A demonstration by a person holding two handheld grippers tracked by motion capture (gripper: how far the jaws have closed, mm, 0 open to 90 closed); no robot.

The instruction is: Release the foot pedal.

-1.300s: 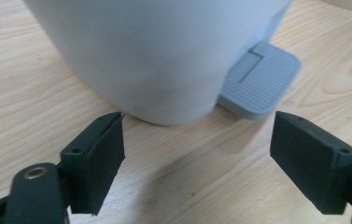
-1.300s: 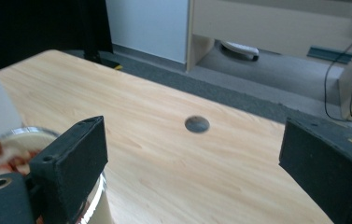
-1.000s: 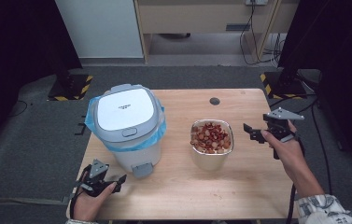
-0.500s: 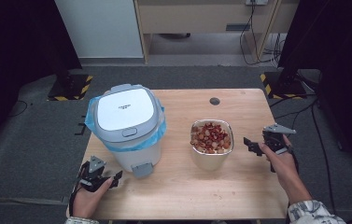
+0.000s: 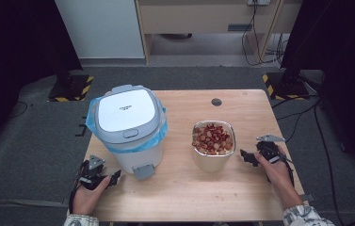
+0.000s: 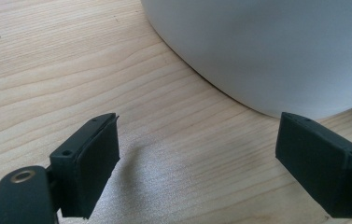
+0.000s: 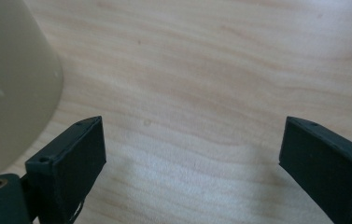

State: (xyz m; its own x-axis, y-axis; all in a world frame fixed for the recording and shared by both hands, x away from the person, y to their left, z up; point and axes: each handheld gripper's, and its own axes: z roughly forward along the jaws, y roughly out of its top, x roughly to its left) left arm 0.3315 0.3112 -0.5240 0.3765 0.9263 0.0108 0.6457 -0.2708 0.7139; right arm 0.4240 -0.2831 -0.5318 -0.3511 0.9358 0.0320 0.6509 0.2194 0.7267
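Table (image 5: 184, 197): pale wood, centre of the high view.

Bin (image 5: 127, 126): white and grey, lid shut, blue liner showing under the rim; stood left of centre, pedal toward the lower edge. In the left gripper view its white wall (image 6: 276, 46) filled the upper right.

Bowl (image 5: 213, 149): metal, filled with reddish pieces; stood right of centre. Its side (image 7: 10, 79) lay at the upper left of the right gripper view.

Left gripper (image 5: 114, 177): lower left, near the bin's base, low over the wood; jaws spread wide, nothing between them (image 6: 197, 163).

Right gripper (image 5: 246, 157): lower right, just beside the bowl, apart from it; jaws released and wide, bare wood between them (image 7: 192, 163).
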